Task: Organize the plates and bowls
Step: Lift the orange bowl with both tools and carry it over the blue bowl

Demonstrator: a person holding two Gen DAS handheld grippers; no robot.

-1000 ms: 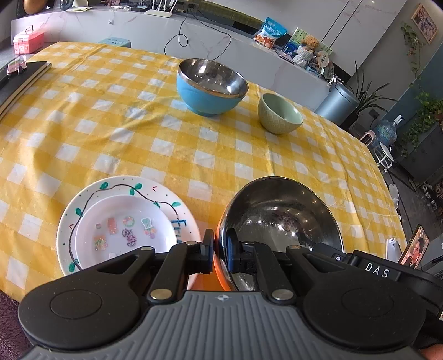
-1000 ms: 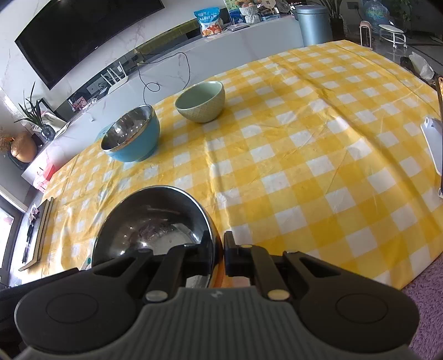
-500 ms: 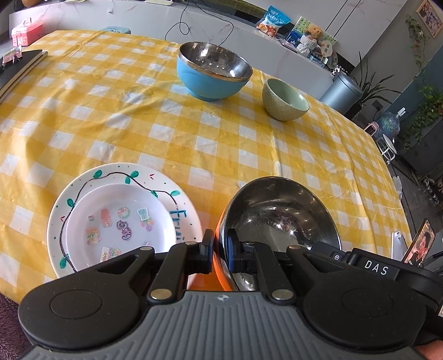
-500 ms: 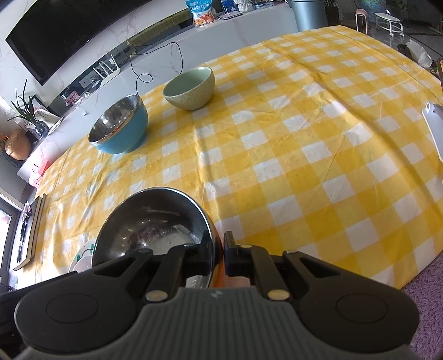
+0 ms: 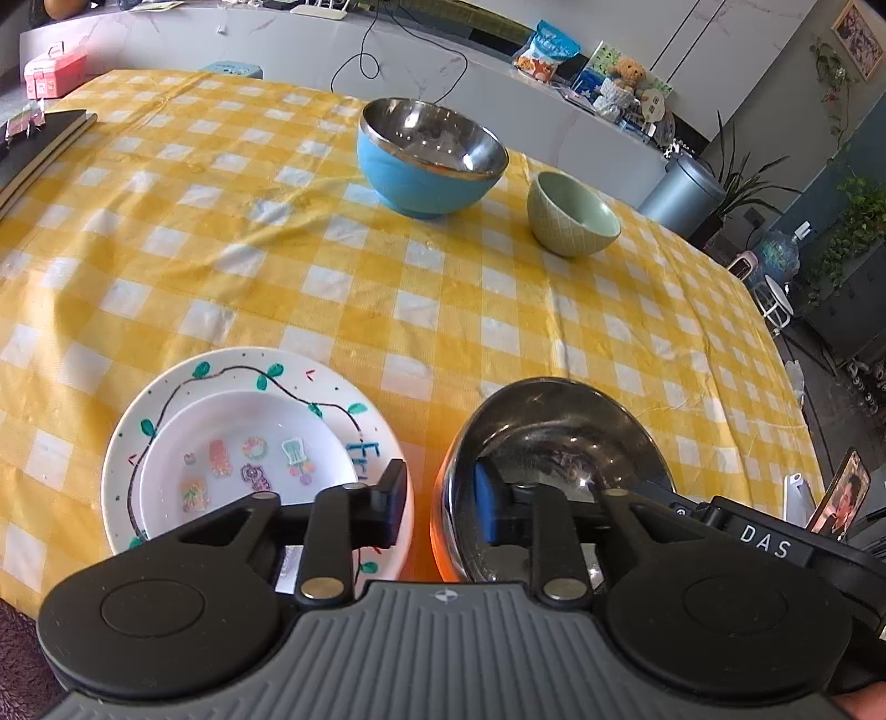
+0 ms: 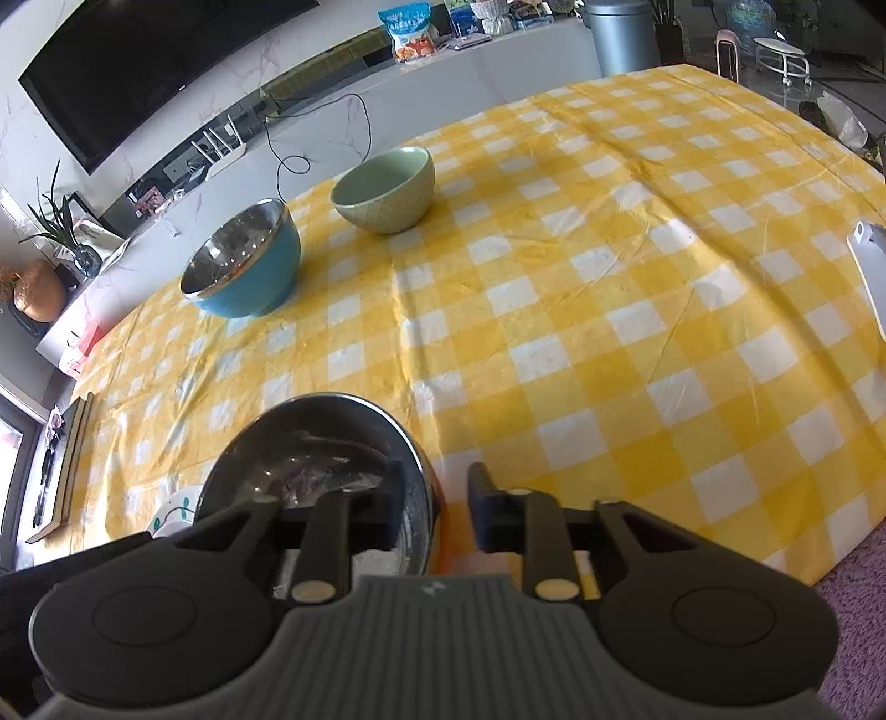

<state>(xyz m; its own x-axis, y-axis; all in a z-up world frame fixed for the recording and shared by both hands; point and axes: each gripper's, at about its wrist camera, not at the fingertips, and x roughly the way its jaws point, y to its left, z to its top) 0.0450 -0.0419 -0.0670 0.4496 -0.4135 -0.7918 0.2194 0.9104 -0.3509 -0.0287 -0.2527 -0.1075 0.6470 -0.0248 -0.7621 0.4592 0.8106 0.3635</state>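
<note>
An orange bowl with a steel inside [image 5: 554, 443] sits on the yellow checked table near its front edge; it also shows in the right wrist view [image 6: 315, 454]. My left gripper [image 5: 440, 507] is open, its jaws astride the bowl's left rim. My right gripper [image 6: 434, 504] is open, astride the bowl's right rim. A small white plate [image 5: 243, 471] lies stacked on a larger painted plate [image 5: 166, 399] left of the bowl. A blue bowl [image 5: 426, 160] and a green bowl [image 5: 570, 216] stand farther back.
A dark book [image 5: 39, 144] lies at the table's left edge. A white phone [image 6: 869, 266] lies near the right edge. A counter with cables and snack bags [image 5: 548, 52] runs behind the table. A grey bin [image 5: 684, 194] stands beyond the far corner.
Both grippers have opened and let go of the orange bowl's rim. The bowl now rests on the table.
</note>
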